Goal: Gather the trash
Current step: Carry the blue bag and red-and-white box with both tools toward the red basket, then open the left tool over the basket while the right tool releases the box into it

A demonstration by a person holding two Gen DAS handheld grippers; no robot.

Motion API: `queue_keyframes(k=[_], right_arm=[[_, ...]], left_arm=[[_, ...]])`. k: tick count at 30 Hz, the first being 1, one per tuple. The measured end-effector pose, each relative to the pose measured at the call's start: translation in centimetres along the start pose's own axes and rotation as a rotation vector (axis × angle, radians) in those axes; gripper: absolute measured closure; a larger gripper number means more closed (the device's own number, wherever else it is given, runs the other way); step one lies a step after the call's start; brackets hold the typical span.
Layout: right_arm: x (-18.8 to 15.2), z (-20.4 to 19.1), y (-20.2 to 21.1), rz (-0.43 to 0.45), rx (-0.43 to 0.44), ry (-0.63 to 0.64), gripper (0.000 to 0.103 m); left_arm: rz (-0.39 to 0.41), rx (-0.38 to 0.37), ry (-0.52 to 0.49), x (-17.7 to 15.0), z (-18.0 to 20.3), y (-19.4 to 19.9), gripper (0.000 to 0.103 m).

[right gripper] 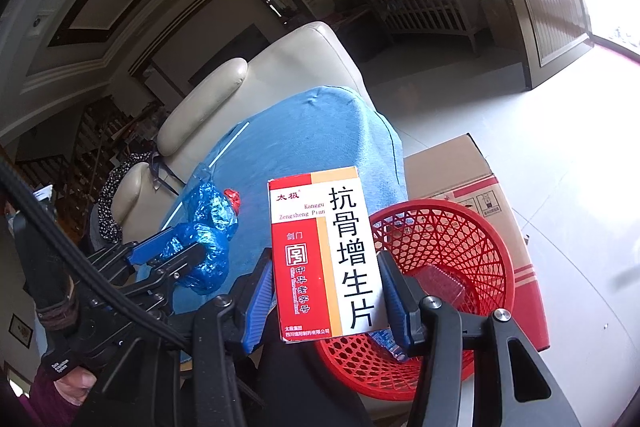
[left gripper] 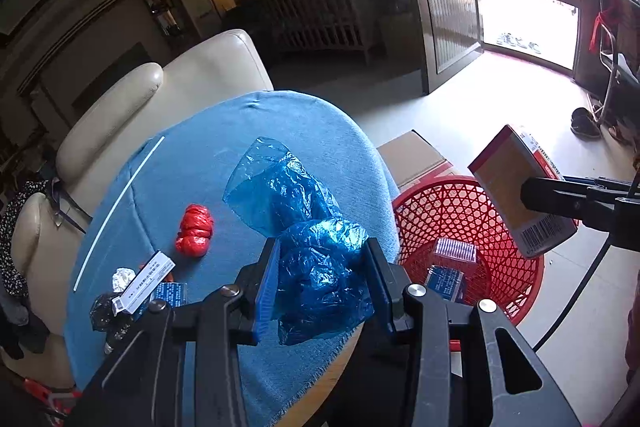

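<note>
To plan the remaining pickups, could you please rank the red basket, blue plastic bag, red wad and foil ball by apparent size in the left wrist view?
1. red basket
2. blue plastic bag, though nearness to the camera enlarges it
3. red wad
4. foil ball, partly hidden

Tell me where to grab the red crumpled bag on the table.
Take the red bag across its narrow middle, claw descending from above. It is a tight oblong wad lying flat on the blue cloth, clear of the boxes nearer the edge, so both long sides look open.

left wrist: close over table | right wrist: beside | shared: basket
</note>
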State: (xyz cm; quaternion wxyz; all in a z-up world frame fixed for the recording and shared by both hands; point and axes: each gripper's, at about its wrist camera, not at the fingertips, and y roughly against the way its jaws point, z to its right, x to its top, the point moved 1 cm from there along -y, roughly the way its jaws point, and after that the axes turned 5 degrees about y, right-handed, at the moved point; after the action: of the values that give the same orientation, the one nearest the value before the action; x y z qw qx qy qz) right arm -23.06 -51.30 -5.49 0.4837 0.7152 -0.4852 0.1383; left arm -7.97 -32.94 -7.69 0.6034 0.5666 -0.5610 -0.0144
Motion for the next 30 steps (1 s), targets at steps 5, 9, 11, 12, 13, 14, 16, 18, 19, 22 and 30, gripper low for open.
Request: queue_keyframes(k=[5, 9, 11, 12, 13, 14, 16, 18, 19, 22, 30], right_arm=[[0.0, 0.5, 0.1, 0.001, -0.004, -0.016, 0.05], [0.0, 1.2, 0.2, 0.001, -0.006, -0.032, 0.05], [0.0, 1.4, 0.2, 0.001, -0.007, -0.04, 0.05], [-0.1, 1.5, 0.3, 0.001, -0.008, -0.044, 0.05], [-0.1, 1.7, 0.3, 0.002, -0.009, -0.048, 0.05], [-0.1, 1.9, 0.3, 0.002, -0.01, -0.053, 0.049], [-0.1, 2.2, 0.3, 0.003, -0.011, -0.061, 0.049], [-0.2, 2.5, 0.4, 0.003, -0.015, -0.069, 0.049], [-0.3, 2.6, 0.4, 0.003, -0.015, -0.074, 0.049], [-0.4, 3.2, 0.3, 0.0, -0.018, -0.094, 0.049], [-0.4, 4.2, 0.5, 0.005, -0.025, -0.129, 0.049]], left_arm=[[-0.005, -0.017, -0.011, 0.2, 0.8, -0.1, 0.059], [-0.013, -0.028, -0.016, 0.4, 1.1, -0.3, 0.059], [-0.015, -0.029, -0.019, 0.5, 1.3, -0.4, 0.059], [-0.016, -0.03, -0.021, 0.5, 1.4, -0.4, 0.059], [-0.017, -0.031, -0.023, 0.6, 1.5, -0.5, 0.059], [-0.019, -0.032, -0.024, 0.6, 1.6, -0.5, 0.059], [-0.021, -0.034, -0.03, 0.6, 1.8, -0.6, 0.059], [-0.024, -0.037, -0.034, 0.6, 2.0, -0.8, 0.059], [-0.027, -0.04, -0.036, 0.6, 2.1, -0.8, 0.059], [-0.037, -0.052, -0.04, 0.6, 2.4, -1.1, 0.059], [-0.064, -0.105, -0.047, 0.5, 3.4, -1.6, 0.059]])
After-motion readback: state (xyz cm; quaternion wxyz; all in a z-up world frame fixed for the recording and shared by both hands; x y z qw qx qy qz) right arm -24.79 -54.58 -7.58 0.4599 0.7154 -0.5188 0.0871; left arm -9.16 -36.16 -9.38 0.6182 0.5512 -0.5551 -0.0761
